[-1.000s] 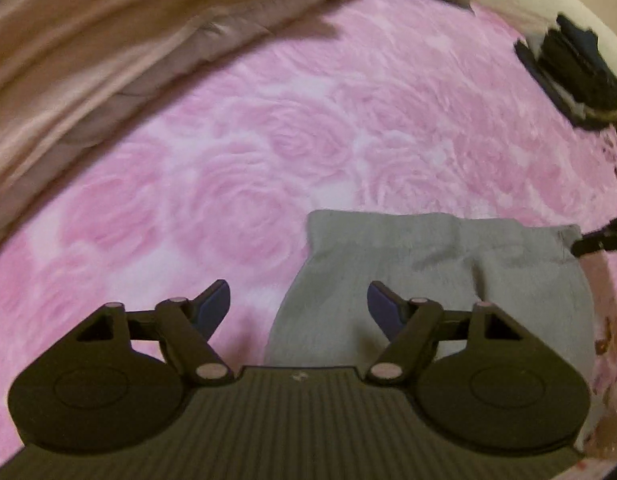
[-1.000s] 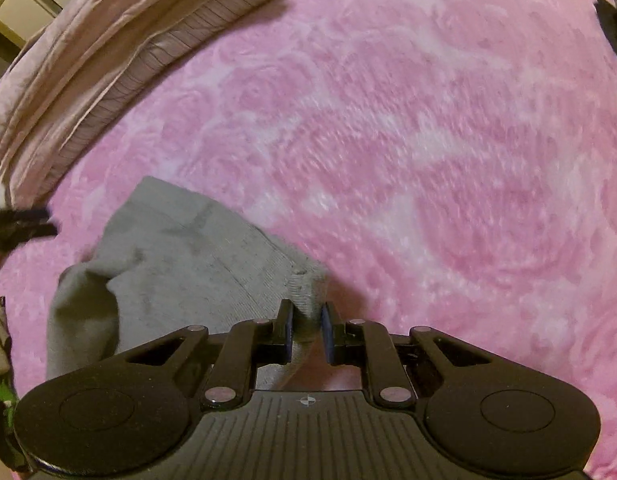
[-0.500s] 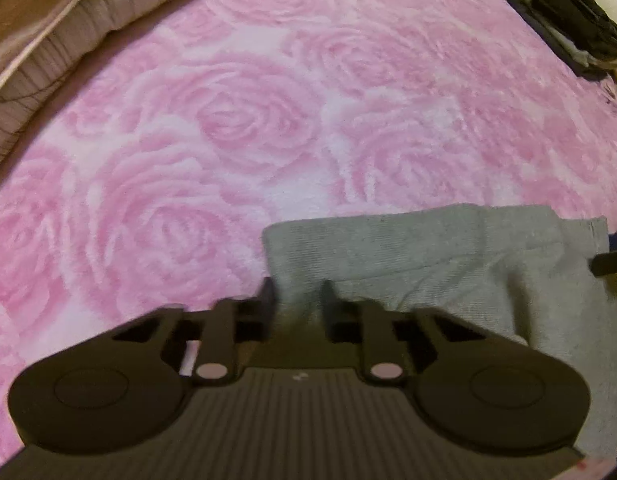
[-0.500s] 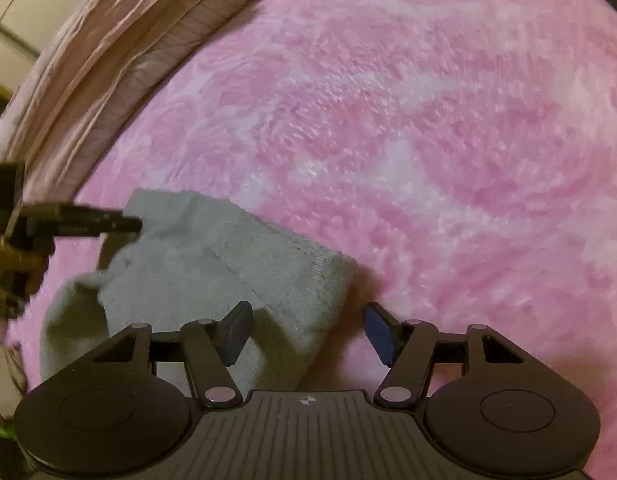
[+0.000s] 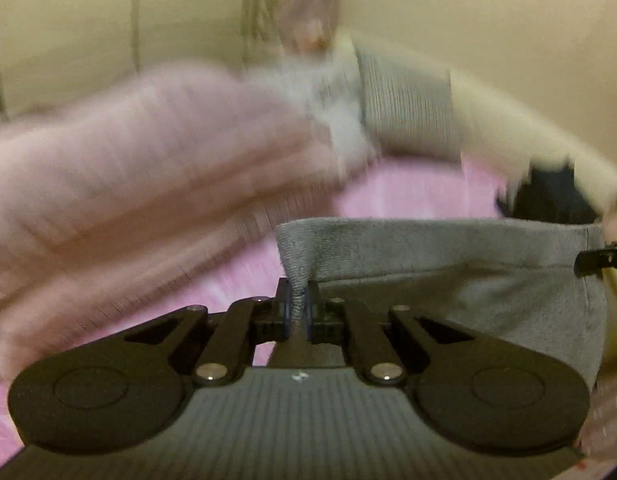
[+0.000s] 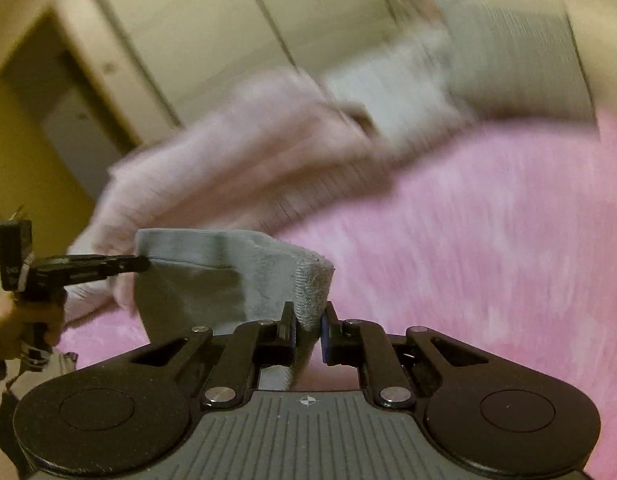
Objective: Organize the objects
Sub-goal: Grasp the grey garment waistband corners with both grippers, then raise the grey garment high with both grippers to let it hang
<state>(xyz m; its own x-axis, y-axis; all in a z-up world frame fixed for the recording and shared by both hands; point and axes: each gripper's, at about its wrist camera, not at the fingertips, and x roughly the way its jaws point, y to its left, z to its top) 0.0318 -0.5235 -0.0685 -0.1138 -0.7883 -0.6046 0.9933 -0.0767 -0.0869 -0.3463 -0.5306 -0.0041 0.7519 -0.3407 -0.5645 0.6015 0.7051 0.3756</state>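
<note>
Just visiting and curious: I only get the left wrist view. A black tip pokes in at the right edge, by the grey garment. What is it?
Observer: That is the right gripper. Its jaws have just been closing and now pinch the grey garment at a ribbed corner.
Operator: Who holds the tool on my side?
Observer: A hand grips the handle of the left gripper, at the left edge of the right wrist view.
Operator: Anything behind it?
Observer: A recessed door, blurred.
</note>
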